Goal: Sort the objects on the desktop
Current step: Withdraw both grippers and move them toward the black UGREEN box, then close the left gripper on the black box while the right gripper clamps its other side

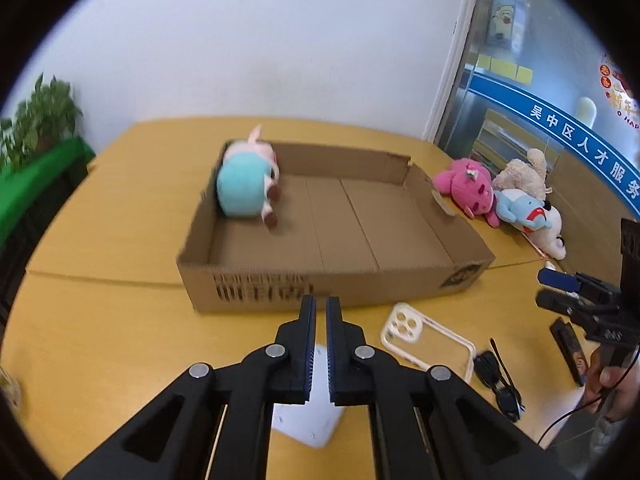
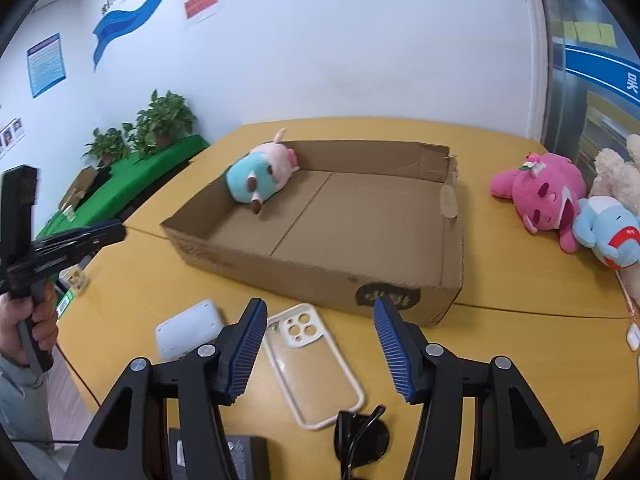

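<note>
An open cardboard box (image 1: 260,288) (image 2: 304,276) sits on the yellow table with a teal and pink plush (image 1: 246,186) (image 2: 260,178) lying in its far left corner. My left gripper (image 1: 320,308) is shut and empty, held above a white flat device (image 1: 310,420) (image 2: 188,330). My right gripper (image 2: 320,312) is open and empty above a clear phone case (image 2: 312,360) (image 1: 428,342). Black sunglasses (image 1: 498,380) (image 2: 360,436) lie beside the case. A pink plush (image 1: 470,188) (image 2: 540,194), a blue plush (image 1: 520,208) (image 2: 608,232) and a beige plush (image 1: 524,174) (image 2: 616,176) lie right of the box.
A dark flat object (image 1: 570,348) lies at the table's right edge and a dark box (image 2: 240,452) lies under my right gripper. Potted plants (image 2: 160,120) stand on a green-covered bench (image 2: 120,188) at the left. A white wall is behind the table.
</note>
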A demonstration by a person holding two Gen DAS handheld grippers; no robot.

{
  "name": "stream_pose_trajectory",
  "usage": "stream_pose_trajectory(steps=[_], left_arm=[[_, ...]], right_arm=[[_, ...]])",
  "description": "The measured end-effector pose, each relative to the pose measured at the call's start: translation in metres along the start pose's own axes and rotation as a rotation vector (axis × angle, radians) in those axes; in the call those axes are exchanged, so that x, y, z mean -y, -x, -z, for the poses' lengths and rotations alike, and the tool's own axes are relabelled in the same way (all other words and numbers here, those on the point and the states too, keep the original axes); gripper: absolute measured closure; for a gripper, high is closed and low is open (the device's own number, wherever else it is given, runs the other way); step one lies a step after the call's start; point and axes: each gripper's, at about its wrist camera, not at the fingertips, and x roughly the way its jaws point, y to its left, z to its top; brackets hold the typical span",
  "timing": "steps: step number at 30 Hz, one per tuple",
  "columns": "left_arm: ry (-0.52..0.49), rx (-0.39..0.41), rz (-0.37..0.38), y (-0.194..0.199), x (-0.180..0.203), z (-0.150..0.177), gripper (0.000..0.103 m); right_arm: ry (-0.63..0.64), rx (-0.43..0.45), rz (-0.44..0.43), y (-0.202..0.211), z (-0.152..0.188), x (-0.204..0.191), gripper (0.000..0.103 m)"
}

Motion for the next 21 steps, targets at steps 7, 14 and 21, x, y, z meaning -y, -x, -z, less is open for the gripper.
stream_pose_trajectory(steps=[7,14,21], left_arm=[[-0.021,-0.036,0.132,0.011,0.013,0.048,0.026],[0.015,-0.213,0.266,-0.021,0.041,0.106,0.026],[0.013,-0.31,0.301,-0.042,0.065,0.135,0.026]], right_arm=[[0.086,-0.093,-0.165,0.022,0.064,-0.017,0.0],[0.23,-0.33,-0.287,0.011,0.154,-0.049,0.0],[0.222,-0.381,-0.312,-0.028,0.177,-0.071,0.0]])
